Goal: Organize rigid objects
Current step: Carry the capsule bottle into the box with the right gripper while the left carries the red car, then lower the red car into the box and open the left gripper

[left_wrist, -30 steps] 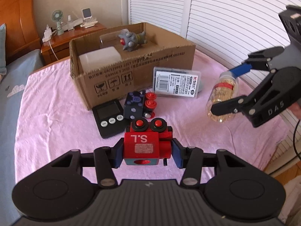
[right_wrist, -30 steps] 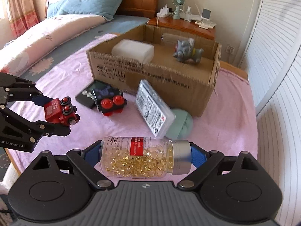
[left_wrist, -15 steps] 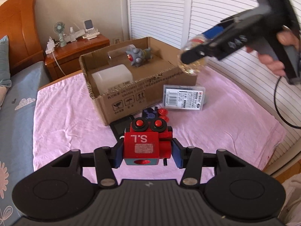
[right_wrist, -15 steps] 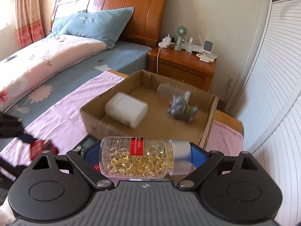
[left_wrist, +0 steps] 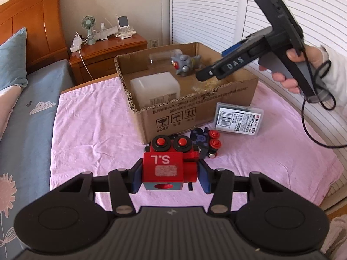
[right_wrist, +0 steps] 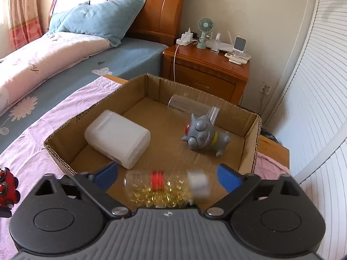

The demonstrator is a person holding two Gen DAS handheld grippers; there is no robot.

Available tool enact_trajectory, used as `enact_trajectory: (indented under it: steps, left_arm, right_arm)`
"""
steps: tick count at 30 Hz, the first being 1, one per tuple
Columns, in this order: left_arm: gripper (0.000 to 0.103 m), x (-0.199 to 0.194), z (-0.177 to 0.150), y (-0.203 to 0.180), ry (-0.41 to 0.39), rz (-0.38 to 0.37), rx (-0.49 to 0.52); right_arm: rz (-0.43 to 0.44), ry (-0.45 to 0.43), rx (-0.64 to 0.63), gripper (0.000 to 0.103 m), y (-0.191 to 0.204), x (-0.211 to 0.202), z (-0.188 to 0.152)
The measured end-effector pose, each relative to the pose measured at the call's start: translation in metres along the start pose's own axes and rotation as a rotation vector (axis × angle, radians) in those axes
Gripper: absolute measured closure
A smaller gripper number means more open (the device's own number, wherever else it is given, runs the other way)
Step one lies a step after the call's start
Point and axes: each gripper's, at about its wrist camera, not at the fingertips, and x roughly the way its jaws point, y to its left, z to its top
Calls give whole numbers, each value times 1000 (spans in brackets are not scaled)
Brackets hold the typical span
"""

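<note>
1. left gripper [left_wrist: 169, 176]: jaws clamped on a red toy train block [left_wrist: 168, 164] marked "s.l", black wheels with red hubs on top; held above the pink cloth [left_wrist: 91, 134], in front of the box.
2. right gripper [right_wrist: 168, 176]: jaws opening, blue pads clear of both ends of the bottle; held over the near right part of the box by a hand [left_wrist: 303, 69] in a white sleeve.
3. capsule bottle [right_wrist: 167, 187]: clear, yellow softgels, red label band, silver cap toward the right; lies crosswise between the parted pads, blurred, just over the box floor at its near wall.
4. cardboard box [left_wrist: 195, 106]: open top, on the pink cloth.
5. box contents: white plastic container [right_wrist: 118, 139] on the left; grey toy creature [right_wrist: 202, 135] with a red eye on the right; clear tumbler [right_wrist: 190, 108] lying on its side at the back.
6. dark blue toy train car [left_wrist: 205, 142]: red wheels, on the cloth in front of the box.
7. flat clear case [left_wrist: 238, 120]: barcode label, on the cloth by the box's right front corner.
8. wooden nightstand [right_wrist: 206, 71]: behind the box, carries a small green fan [right_wrist: 205, 31] and chargers.
</note>
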Motion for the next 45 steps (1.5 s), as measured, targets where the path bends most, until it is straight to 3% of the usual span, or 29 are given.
enact_trajectory:
  steps: [9,15,20,32,43,45]
  left_arm:
    - [53,-2,15,-11,-14,-5,34]
    - [53,-3,39,-15,-21,11,61]
    - [53,6,72,-14,-25,26,75]
    - [53,93,152,10,54,128,17]
    - [53,156,178,34,120,208,-50]
    - [49,160,180,35,117,220,-65]
  right_arm:
    - [5,12,41,0,4,-37,-24]
    - [-48,56,90,0,14,-70,-44]
    - [-147,74,116,0,21,-87,-69]
    - [-64,75,228,0,12,-105,-108]
    - [-73,71,315,0,-13,-106,-120]
    - [-75,75,322,0,-15,-106,-121]
